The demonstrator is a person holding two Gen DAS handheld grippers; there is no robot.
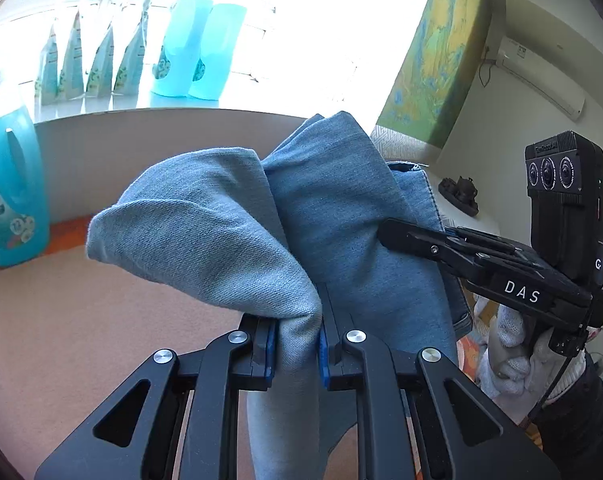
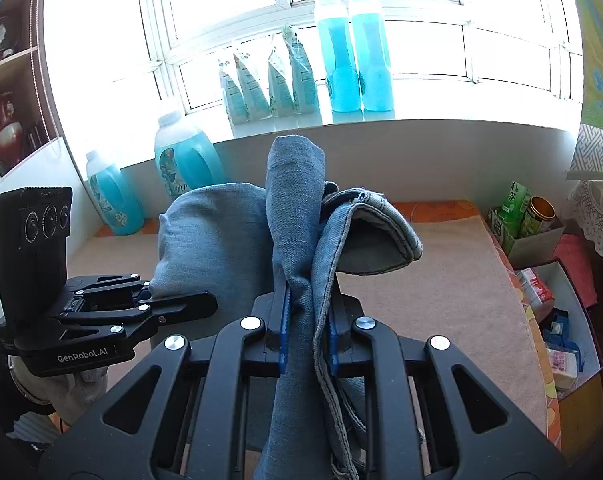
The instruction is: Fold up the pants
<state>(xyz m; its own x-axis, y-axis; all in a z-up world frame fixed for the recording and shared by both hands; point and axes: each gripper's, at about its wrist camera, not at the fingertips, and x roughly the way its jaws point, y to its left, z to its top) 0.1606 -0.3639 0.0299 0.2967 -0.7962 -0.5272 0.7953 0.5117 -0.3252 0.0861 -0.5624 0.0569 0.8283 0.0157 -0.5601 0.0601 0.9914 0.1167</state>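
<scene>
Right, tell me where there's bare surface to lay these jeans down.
The beige surface is bare below both grippers, from the orange strip under the windowsill wall forward. The left gripper and right gripper both clamp the jeans above it. Crowded spots: blue detergent bottles at its far left corner, and open boxes along its right edge.

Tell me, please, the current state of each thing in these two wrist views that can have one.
Left gripper: shut on the jeans.
Right gripper: shut on the jeans.
Jeans: bunched, pinched by both grippers, lifted off the beige mat.
Detergent bottles on the windowsill: upright, full of blue liquid.
Refill pouches: standing in a row.
Cardboard box beside the mat: open.
</scene>
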